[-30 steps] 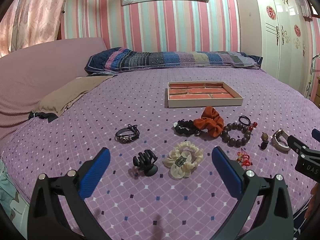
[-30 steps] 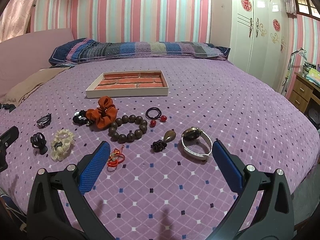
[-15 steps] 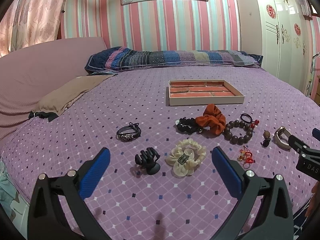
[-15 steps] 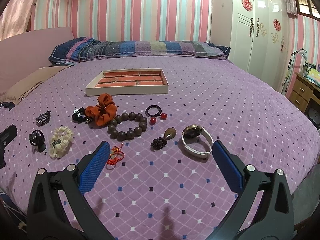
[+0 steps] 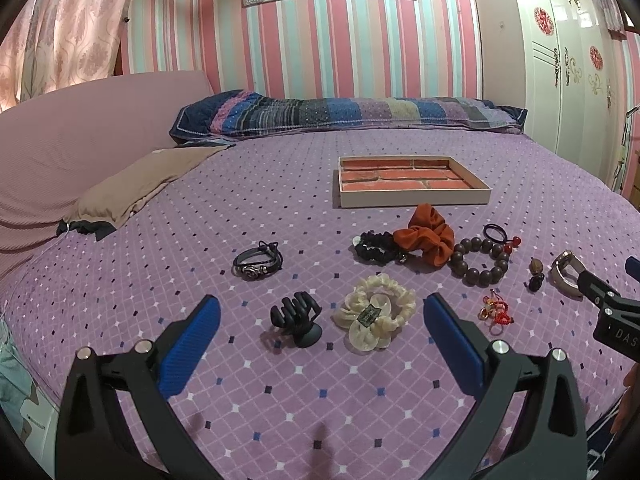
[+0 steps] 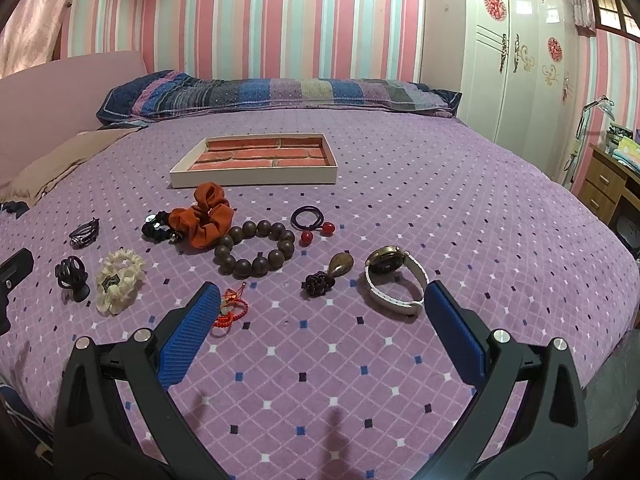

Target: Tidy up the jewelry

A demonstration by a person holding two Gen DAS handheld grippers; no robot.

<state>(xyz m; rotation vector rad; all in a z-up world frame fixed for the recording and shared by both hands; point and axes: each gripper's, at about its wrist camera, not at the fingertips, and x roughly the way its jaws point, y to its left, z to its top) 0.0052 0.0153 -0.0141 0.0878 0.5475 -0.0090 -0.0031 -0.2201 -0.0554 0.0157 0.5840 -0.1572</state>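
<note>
While unheld, jewelry (image 6: 256,254) before tray (image 6: 256,176).

Even, fairly bright indoor light, soft shadows on the bedspread (image 5: 280,208), sharp focus, strong fisheye bending and dark corners.

Black hand-held gripper (image 5: 320,320), blue pads (image 5: 188,344)

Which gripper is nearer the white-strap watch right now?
Right. The right gripper hangs open with the watch just beside its right fingertip; the left gripper is further left, over the black claw clip.
</note>
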